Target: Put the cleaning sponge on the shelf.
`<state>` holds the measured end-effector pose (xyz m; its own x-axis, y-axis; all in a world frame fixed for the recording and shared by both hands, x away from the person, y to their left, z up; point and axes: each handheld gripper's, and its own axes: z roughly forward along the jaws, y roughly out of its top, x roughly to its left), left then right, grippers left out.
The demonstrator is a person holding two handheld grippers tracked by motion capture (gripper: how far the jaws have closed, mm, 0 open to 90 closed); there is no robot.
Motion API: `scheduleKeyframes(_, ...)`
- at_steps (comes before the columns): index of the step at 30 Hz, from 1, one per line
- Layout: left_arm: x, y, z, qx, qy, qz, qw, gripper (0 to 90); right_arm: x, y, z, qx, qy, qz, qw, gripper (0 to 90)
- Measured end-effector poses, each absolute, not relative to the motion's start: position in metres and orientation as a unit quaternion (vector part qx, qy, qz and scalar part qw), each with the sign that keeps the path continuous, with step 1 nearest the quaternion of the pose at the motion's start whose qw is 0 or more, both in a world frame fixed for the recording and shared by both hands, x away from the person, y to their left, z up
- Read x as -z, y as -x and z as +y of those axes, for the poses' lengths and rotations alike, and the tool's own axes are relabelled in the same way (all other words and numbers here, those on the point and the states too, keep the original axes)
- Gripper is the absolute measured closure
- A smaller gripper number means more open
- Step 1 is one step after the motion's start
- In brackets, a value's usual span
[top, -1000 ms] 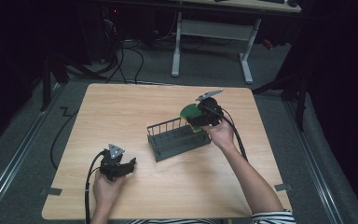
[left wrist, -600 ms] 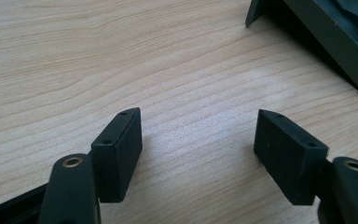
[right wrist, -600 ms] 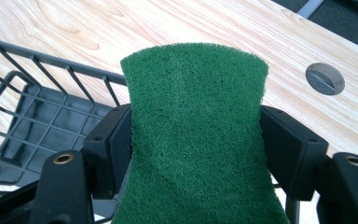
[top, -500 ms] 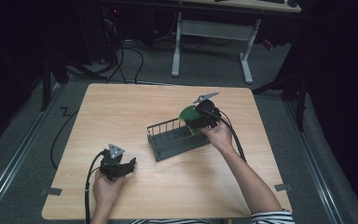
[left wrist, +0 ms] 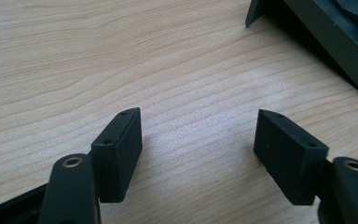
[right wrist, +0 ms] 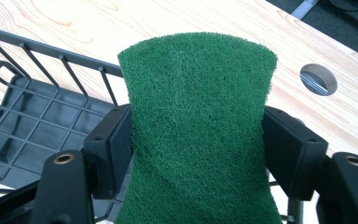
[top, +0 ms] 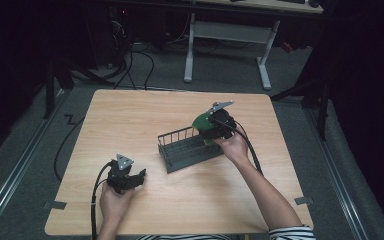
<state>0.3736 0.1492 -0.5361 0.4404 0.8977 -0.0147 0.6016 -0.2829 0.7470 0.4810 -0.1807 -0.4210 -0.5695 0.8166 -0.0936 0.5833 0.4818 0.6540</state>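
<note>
A dark wire basket (top: pixel 187 150) stands on the wooden table (top: pixel 130 120), right of centre. My right gripper (top: pixel 209 131) hangs over the basket's right end, shut on a green scouring pad (top: pixel 200 121). In the right gripper view the green scouring pad (right wrist: pixel 198 126) bows between the two jaws, with the basket (right wrist: pixel 32 121) below and to the left. My left gripper (top: pixel 126 178) rests low over the table near the front left, open. The left gripper view has its jaws wide apart above bare wood, and a corner of the basket (left wrist: pixel 326 32) at top right.
A round cable hole (right wrist: pixel 318 79) is cut in the tabletop beyond the pad. Cables trail from both grippers toward the table's front edge. A desk frame (top: pixel 225 45) and floor cables lie behind the table.
My right gripper with the green pad has shifted slightly down and toward the basket. The left gripper has stayed put.
</note>
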Motion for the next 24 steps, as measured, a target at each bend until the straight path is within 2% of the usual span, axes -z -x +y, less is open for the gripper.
scheduleKeyframes(24,0.536,-0.374,0.149,-0.211,-0.773,0.485,0.351,32.8,0.435,-0.478,-0.186,-0.281,-0.416,0.845,0.181,30.7)
